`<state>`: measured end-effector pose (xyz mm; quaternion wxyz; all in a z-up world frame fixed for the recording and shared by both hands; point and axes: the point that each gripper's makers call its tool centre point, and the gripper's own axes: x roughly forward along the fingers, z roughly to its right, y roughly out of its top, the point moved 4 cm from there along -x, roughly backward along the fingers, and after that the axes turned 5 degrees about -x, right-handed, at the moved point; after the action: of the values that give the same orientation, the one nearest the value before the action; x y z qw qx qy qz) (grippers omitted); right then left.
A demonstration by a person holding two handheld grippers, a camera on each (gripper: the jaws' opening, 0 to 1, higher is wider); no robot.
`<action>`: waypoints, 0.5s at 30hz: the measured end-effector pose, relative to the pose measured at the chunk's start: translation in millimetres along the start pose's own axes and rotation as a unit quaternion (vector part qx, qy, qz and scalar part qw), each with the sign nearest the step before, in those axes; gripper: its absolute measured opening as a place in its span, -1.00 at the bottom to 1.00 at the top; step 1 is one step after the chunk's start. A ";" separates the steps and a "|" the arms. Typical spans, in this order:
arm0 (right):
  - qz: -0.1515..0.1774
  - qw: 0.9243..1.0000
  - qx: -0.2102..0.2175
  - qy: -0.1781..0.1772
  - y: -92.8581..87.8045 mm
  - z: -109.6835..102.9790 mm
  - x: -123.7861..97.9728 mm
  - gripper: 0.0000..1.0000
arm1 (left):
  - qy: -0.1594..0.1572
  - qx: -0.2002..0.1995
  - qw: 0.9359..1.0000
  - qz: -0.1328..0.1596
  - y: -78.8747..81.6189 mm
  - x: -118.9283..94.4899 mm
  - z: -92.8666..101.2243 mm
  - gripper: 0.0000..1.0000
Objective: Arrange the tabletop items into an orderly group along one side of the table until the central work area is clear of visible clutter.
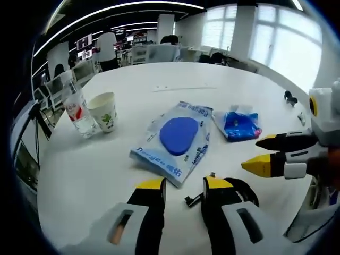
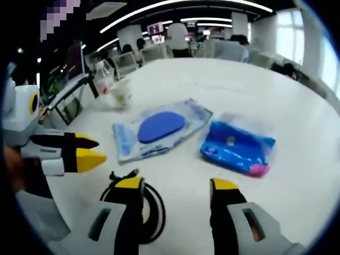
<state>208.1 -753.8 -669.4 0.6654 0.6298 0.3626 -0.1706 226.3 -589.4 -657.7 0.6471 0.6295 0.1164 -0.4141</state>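
A blue-and-white wipes pack (image 1: pixel 178 141) (image 2: pixel 159 127) with a blue oval lid lies flat mid-table. Beside it sits a small crumpled blue packet (image 1: pixel 239 125) (image 2: pixel 239 146). A paper cup (image 1: pixel 104 111) (image 2: pixel 121 94) and a clear plastic bottle (image 1: pixel 79 114) (image 2: pixel 104 74) stand together near the table's edge. A black coiled cable (image 1: pixel 241 191) (image 2: pixel 151 204) lies close under both grippers. My left gripper (image 1: pixel 184 186) (image 2: pixel 94 149) is open, with the cable's plug end lying on the table between its jaws. My right gripper (image 2: pixel 176 186) (image 1: pixel 259 154) is open, one jaw over the coil, short of the blue packet.
The white round table (image 1: pixel 106 170) (image 2: pixel 297 106) stretches away with a thin pen-like strip (image 1: pixel 183 87) and a small black object (image 1: pixel 290 98) farther out. Office desks, chairs and people stand beyond the far edge. A stand leg shows off the table's side (image 1: pixel 32 133).
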 end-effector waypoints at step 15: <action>0.024 0.999 -0.044 0.013 35.7 15.6 13.3 0.50 | -0.004 -0.052 0.998 0.021 11.4 6.0 -25.1 0.22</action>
<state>245.6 -760.4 -654.0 0.6914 0.6109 0.3631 -0.1302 247.2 -570.4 -658.1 0.6876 0.5960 0.1220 -0.3965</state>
